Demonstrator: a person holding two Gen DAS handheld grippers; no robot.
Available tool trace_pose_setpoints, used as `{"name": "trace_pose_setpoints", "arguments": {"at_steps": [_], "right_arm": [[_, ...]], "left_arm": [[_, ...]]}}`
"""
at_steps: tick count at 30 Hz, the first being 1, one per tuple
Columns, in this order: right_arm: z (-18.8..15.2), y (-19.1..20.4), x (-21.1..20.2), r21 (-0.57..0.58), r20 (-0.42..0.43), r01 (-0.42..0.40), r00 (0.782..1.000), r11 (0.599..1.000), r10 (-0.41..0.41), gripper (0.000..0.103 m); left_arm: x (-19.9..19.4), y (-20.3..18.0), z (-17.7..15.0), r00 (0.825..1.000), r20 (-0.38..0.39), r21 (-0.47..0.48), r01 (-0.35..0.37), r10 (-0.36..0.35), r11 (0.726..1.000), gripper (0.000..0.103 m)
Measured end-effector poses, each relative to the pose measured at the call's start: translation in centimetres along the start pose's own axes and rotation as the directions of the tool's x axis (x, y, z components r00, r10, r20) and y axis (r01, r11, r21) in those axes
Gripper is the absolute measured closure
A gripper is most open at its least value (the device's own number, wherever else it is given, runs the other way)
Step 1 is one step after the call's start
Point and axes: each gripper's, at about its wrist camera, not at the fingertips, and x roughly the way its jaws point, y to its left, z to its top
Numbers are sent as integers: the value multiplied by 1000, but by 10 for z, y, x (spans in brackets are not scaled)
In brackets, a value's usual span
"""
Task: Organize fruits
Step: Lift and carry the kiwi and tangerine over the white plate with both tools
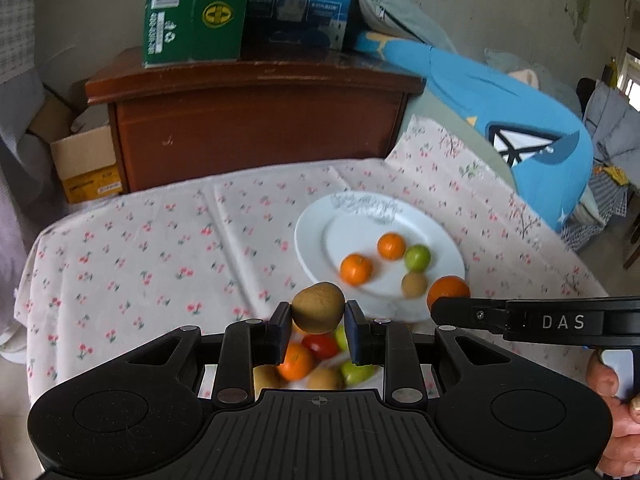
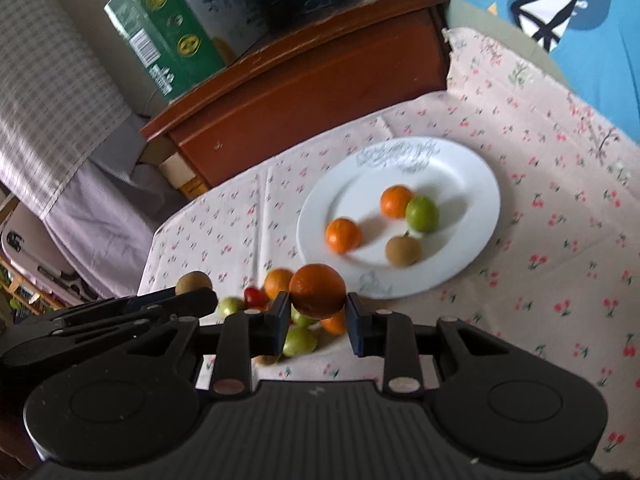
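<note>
My left gripper (image 1: 318, 312) is shut on a brown kiwi (image 1: 318, 306), held above a pile of loose fruit (image 1: 316, 364) on the tablecloth. My right gripper (image 2: 318, 304) is shut on an orange (image 2: 318, 295); it also shows in the left wrist view (image 1: 448, 292) at the plate's near edge. A white plate (image 1: 352, 216) (image 2: 468, 168) ahead holds two oranges (image 2: 343, 235), a green fruit (image 2: 422, 214) and a kiwi (image 2: 403, 251). The left gripper with its kiwi (image 2: 194, 282) shows at the left of the right wrist view.
A floral tablecloth (image 1: 160, 248) covers the table. Behind it stands a brown wooden cabinet (image 1: 256, 128) with a green box (image 1: 192, 12) and a blue box (image 1: 300, 4) on top. A blue plush cushion (image 1: 520, 120) lies at the right.
</note>
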Motion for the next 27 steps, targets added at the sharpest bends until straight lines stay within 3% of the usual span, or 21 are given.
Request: {"name": "trace_pose_setpoints", "arguments": {"at_steps": [10,15,27], "right_arm": [[37,-21,-5,32,76,44,996,999,-46,73],[47,-37,7,80,68,94,993,992,-100,73],[60,-67,31,157,42,199,977,967,-208,73]], "left_arm": [[29,2,30,1000,12,-56,21,-20,998,78],[55,4,38,1000,-17,-44,-11,11,999,78],[103,-5,53,999,-52,-22,6,-7,1000,77]]}}
